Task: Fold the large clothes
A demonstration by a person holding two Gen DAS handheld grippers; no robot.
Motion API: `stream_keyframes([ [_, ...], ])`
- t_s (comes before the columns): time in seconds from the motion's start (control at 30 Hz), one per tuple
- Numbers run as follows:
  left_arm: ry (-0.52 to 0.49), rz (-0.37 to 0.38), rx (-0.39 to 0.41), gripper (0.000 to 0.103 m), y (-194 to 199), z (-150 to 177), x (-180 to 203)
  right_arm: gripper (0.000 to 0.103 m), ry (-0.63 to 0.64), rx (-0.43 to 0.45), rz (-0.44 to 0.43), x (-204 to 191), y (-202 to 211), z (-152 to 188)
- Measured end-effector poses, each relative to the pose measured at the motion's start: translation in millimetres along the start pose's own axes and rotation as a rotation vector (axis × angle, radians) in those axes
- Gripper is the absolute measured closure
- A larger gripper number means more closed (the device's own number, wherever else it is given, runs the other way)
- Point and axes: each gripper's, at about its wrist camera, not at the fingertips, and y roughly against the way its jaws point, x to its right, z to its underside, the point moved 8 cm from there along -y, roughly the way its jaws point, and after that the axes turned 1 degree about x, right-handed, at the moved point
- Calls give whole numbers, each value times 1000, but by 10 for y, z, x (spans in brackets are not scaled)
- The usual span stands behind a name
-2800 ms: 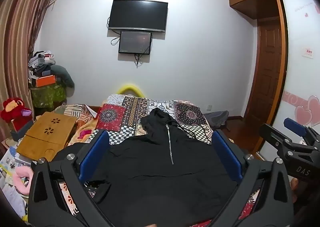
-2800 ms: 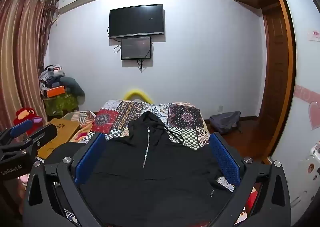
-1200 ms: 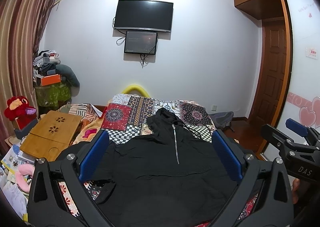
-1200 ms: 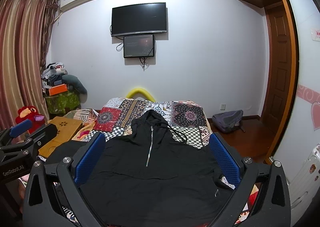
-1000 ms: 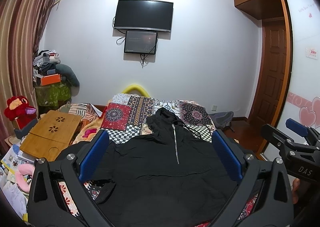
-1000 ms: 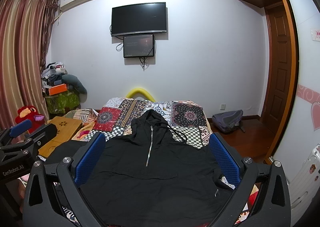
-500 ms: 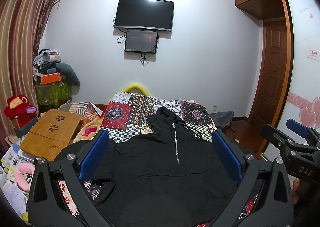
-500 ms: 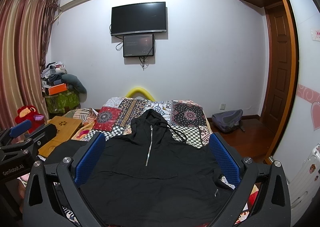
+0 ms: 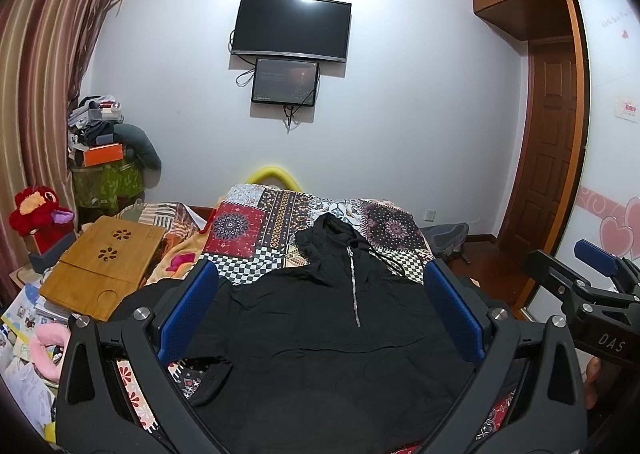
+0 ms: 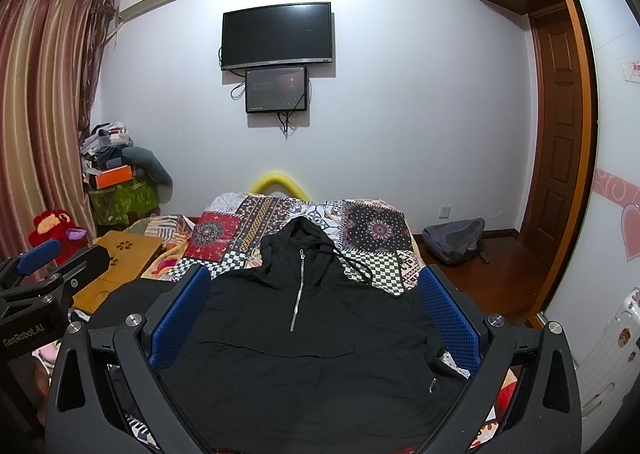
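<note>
Black zip-neck hoodie (image 9: 340, 334), laid flat and face up on the patchwork bedspread (image 9: 260, 221), hood toward the far wall. Left gripper (image 9: 320, 318) and right gripper (image 10: 316, 314): both raised above the garment, blue pads wide apart, gripping nothing. Adjacent: bamboo lap table (image 9: 104, 270), left of bed.

Both wrist views face along the bed (image 9: 256, 221) toward the wall television (image 10: 277, 34), side by side, sharing nearly everything
</note>
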Motion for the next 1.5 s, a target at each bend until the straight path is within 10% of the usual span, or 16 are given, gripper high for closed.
stream_keyframes([
  [0.7,122,-178,-198,0,-825,425,-1191,0,22,-200,8,0,-669,327],
  [1.17,614,-184,-548,0,-1511,1758,-2636,0,45,-450,13,-15,-1278,951],
  [1.5,890,-85,-579,9,-1719,2155,-3035,0,65,-491,21,-11,-1455,1038],
])
